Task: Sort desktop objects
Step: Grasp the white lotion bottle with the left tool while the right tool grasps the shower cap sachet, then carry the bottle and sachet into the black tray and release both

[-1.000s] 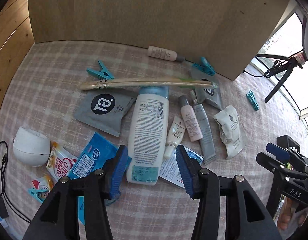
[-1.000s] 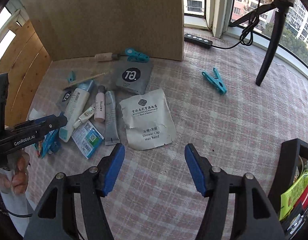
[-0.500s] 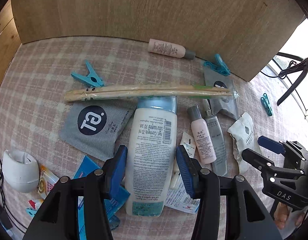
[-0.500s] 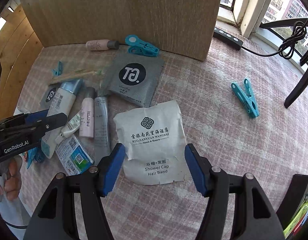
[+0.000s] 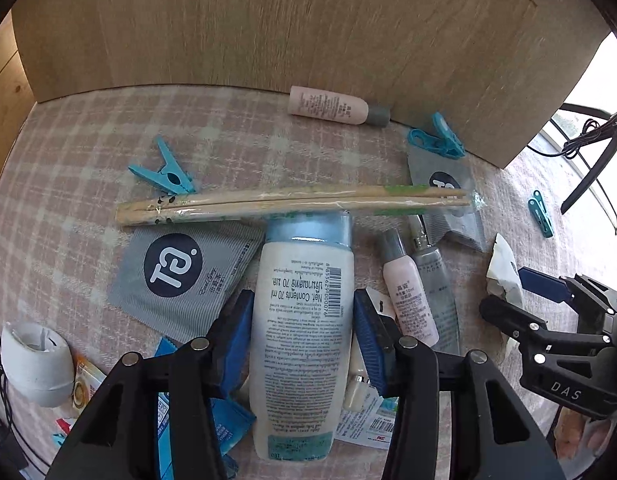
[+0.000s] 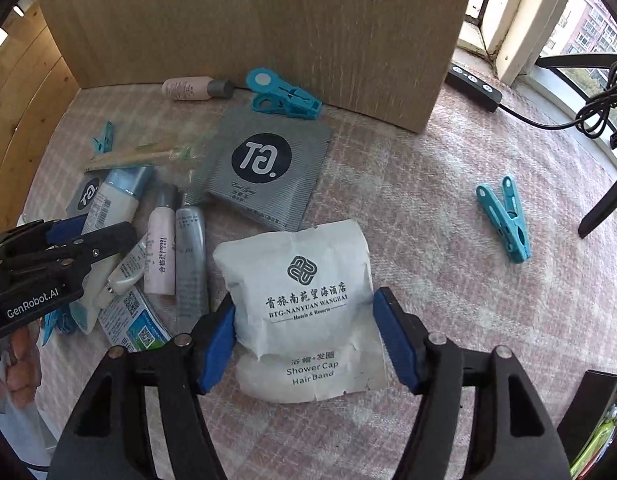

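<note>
Two items straddled by unclenched jaws: rigid, smooth white plastic lotion bottle (image 5: 302, 344) lying between the left gripper (image 5: 304, 340) pads, best pinched mid-body; soft, crinkly white paper shower-cap sachet (image 6: 304, 312) flat between the right gripper (image 6: 304, 340) pads, light, crushable.

Pink-and-cream plaid tablecloth (image 5: 236, 140), white bottle (image 5: 302, 320) with a pale-blue cap, teal clothespin (image 6: 506, 220), grey striped sachet (image 6: 264, 168), white shower-cap packet (image 6: 304, 296), blue gripper pads (image 6: 218, 340).

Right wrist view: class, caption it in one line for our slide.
Right gripper straddles a white shower cap packet on the checked tablecloth.
</note>
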